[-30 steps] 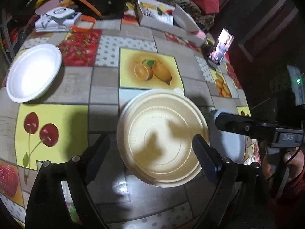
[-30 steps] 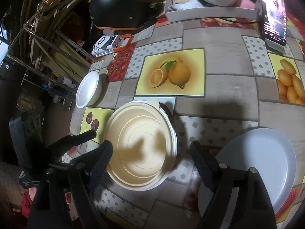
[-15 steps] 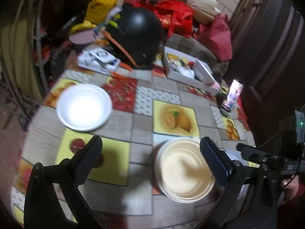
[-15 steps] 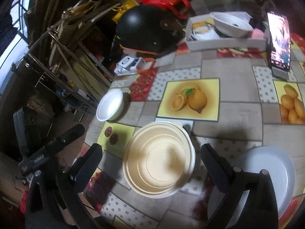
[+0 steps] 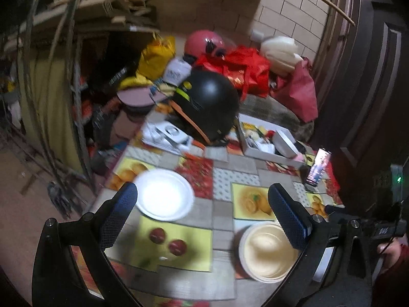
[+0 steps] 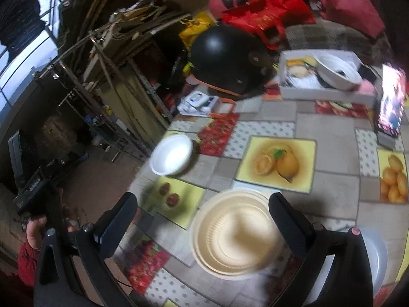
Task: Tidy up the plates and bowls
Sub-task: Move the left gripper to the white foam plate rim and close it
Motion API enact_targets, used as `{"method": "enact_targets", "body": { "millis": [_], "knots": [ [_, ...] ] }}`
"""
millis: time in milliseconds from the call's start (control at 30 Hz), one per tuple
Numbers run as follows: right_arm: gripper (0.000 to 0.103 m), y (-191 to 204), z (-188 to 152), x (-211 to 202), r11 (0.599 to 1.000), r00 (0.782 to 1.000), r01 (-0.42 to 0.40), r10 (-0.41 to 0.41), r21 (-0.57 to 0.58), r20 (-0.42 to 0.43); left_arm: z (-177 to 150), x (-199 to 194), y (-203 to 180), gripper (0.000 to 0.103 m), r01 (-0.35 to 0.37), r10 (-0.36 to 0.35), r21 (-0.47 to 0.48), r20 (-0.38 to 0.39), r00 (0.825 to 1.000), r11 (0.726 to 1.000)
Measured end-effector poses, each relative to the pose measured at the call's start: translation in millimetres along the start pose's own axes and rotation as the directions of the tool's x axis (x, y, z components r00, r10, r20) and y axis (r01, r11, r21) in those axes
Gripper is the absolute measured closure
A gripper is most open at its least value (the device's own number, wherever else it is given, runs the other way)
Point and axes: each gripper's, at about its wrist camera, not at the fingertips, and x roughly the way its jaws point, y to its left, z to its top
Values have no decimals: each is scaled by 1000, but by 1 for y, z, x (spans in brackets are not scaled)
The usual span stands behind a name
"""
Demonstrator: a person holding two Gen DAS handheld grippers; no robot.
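Note:
A cream bowl stack (image 5: 268, 250) sits upside down on the fruit-print table; it also shows in the right wrist view (image 6: 235, 235). A white bowl (image 5: 163, 194) sits at the table's left edge, also in the right wrist view (image 6: 171, 154). A pale grey plate (image 6: 375, 253) lies at the right, partly hidden by my right finger. My left gripper (image 5: 202, 212) is open and empty, held high above the table. My right gripper (image 6: 202, 217) is open and empty, above the cream stack.
A black helmet (image 5: 209, 105), a white box (image 5: 265, 140) of items with a white bowl (image 6: 337, 71) in it, and a lit phone (image 5: 317, 168) stand at the table's back. Red bags (image 5: 245, 69) and shelving (image 6: 107, 81) lie beyond.
Both grippers have lifted up and back from the cream stack, so more of the table and room shows. The left view has swung toward the white bowl.

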Motion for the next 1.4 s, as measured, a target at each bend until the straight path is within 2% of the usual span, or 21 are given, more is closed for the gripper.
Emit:
{"method": "enact_targets", "body": {
  "millis": [233, 433, 700, 867, 933, 1033, 1100, 1167, 1200, 1267, 1400],
  "knots": [
    [0, 39, 37, 2, 996, 1000, -11, 13, -91, 27, 29, -24, 27, 0, -127, 125, 45, 31, 992, 991],
    [0, 64, 71, 7, 994, 997, -3, 11, -106, 73, 44, -35, 54, 0, -183, 180, 31, 64, 982, 983],
    [0, 67, 80, 78, 999, 997, -31, 34, 42, -70, 36, 8, 94, 0, -178, 178, 5, -60, 982, 984],
    [1, 45, 80, 117, 989, 990, 15, 6, 148, -142, 25, 54, 118, 0, -160, 158, -1, -163, 974, 987],
    [5, 37, 78, 131, 984, 985, 37, -6, 173, -175, 17, 75, 127, 1, -142, 135, -18, -210, 968, 990],
    [18, 26, 70, 161, 977, 968, 67, -14, 203, -249, 1, 109, 135, 7, -91, 71, -56, -296, 953, 994],
    [26, 18, 65, 181, 970, 956, 78, -8, 230, -294, -12, 134, 137, 11, -52, 18, -86, -356, 934, 995],
    [35, 11, 58, 202, 962, 939, 81, 15, 262, -343, -21, 156, 138, 22, -29, -20, -116, -405, 914, 993],
    [39, 8, 55, 214, 957, 930, 80, 30, 280, -367, -25, 167, 139, 25, -21, -35, -127, -425, 904, 992],
    [45, 2, 51, 228, 951, 918, 82, 44, 299, -394, -28, 183, 138, 30, -14, -48, -134, -445, 894, 991],
    [53, -6, 47, 256, 944, 907, 87, 57, 318, -417, -28, 207, 134, 30, -3, -55, -122, -468, 882, 993]
  ]
}}
